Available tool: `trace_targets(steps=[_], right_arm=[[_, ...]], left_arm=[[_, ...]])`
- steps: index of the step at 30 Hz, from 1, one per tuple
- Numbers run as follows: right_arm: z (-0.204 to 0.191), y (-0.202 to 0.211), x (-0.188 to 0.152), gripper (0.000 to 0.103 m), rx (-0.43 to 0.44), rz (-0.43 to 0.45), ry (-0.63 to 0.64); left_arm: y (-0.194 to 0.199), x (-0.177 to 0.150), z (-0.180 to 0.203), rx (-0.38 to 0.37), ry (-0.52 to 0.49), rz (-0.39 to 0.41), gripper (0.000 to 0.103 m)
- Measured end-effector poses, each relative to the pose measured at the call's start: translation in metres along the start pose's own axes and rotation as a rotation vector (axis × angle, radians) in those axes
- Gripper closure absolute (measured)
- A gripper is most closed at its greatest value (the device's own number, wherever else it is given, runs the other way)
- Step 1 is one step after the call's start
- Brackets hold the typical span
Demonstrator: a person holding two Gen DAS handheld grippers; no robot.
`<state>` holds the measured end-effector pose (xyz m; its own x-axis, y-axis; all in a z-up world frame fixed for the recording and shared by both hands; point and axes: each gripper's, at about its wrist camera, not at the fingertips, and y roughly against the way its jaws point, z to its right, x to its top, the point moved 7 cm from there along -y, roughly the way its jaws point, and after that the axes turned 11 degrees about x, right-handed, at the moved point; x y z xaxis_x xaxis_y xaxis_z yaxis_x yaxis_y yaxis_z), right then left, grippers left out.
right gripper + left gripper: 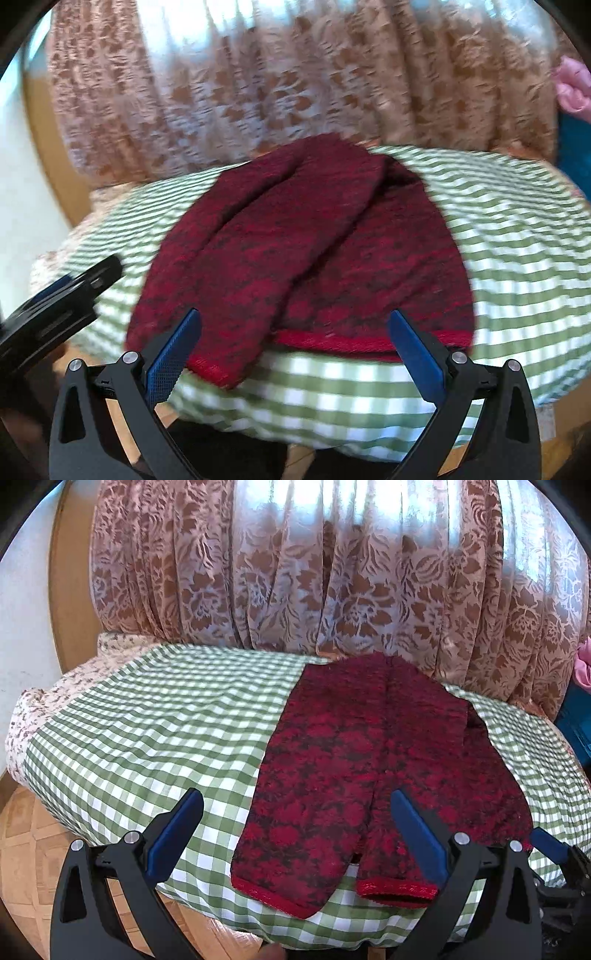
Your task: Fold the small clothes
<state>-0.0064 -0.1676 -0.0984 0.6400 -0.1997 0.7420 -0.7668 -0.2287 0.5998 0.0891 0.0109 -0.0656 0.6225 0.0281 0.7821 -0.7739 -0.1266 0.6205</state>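
A small pair of fuzzy red-and-black patterned trousers (373, 771) lies flat on the green-and-white checked cloth (147, 720), leg hems toward me, waist at the far edge. My left gripper (295, 801) is open and empty, hovering over the near left leg hem. My right gripper (293, 321) is open and empty, just in front of the hems of the trousers (306, 251); that view is motion-blurred. The right gripper's blue finger (546, 843) shows at the lower right of the left wrist view. The left gripper's black body (55, 306) shows at the left of the right wrist view.
A brown floral curtain (332, 572) hangs right behind the table. A floral cloth (48, 701) lies under the checked one at the left. Pink fabric (583, 664) and a blue box (576, 720) are at the far right. Wooden parquet floor (29, 830) lies below the left edge.
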Motion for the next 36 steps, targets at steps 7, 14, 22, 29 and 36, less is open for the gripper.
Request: trace_targets(steps=[7,14,22,29,36], right_arm=[[0.007,-0.012,0.002,0.007,0.096,-0.026,-0.061],[0.012,-0.056,0.007,0.035,0.163,-0.121,-0.114],[0.003,-0.087,0.021,0.08,0.174,-0.177,-0.006],[0.055,-0.029,0.082,0.093,0.044,-0.042,0.109],[0.171,0.021,0.148,0.103,-0.366,0.108,0.136]], left_arm=[[-0.016,0.001,-0.021,-0.005,-0.012,-0.056,0.002],[-0.026,-0.015,-0.032,-0.019,-0.109,-0.081,0.007],[-0.043,-0.045,-0.011,-0.064,-0.216,-0.152,0.031],[-0.059,-0.059,0.004,-0.084,-0.243,-0.204,0.035],[-0.063,-0.05,-0.003,-0.151,-0.146,-0.235,0.093]])
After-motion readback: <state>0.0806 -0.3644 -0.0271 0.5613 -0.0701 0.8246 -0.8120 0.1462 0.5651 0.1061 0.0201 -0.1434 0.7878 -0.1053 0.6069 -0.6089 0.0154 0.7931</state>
